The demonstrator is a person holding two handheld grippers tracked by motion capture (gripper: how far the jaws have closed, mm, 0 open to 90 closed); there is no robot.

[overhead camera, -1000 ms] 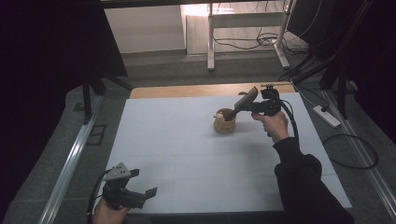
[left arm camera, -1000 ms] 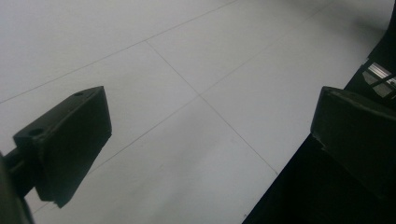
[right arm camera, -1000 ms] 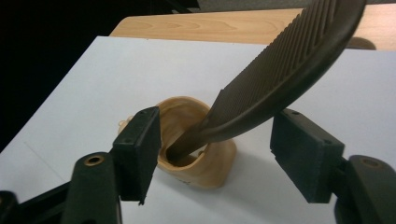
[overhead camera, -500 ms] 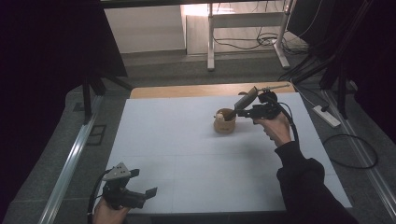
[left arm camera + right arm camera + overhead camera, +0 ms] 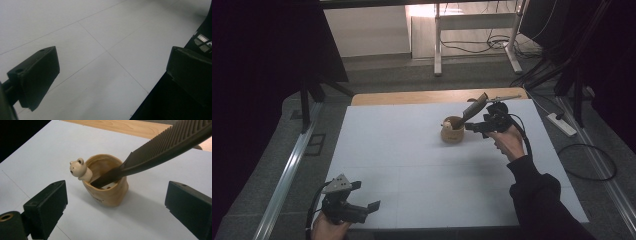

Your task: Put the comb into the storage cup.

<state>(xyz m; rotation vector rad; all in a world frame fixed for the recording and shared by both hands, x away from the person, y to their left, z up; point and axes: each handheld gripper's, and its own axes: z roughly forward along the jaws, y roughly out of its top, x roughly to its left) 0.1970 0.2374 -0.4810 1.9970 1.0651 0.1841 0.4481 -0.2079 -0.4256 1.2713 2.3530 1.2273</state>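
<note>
A tan cup [image 5: 452,131] [image 5: 110,192] with a small bear figure [image 5: 78,168] on its rim stands on the far right part of the white table top [image 5: 412,165]. A dark comb [image 5: 474,107] [image 5: 160,147] stands in the cup, handle down, leaning right. My right gripper [image 5: 469,126] [image 5: 116,195] sits just right of the cup. Its jaws have just been opening and stand wide, with the pads touching neither cup nor comb. My left gripper [image 5: 367,207] [image 5: 112,75] is open with nothing in it over the table's front left corner.
A wooden strip [image 5: 412,96] runs along the table's far edge. On the floor lie a power strip [image 5: 562,125] and cables at the right, and a metal rail [image 5: 287,175] at the left. The table's front edge [image 5: 147,93] drops off right by the left gripper.
The right gripper's jaws have spread apart and come off the comb, which now leans in the cup by itself. The left gripper has stayed put.
</note>
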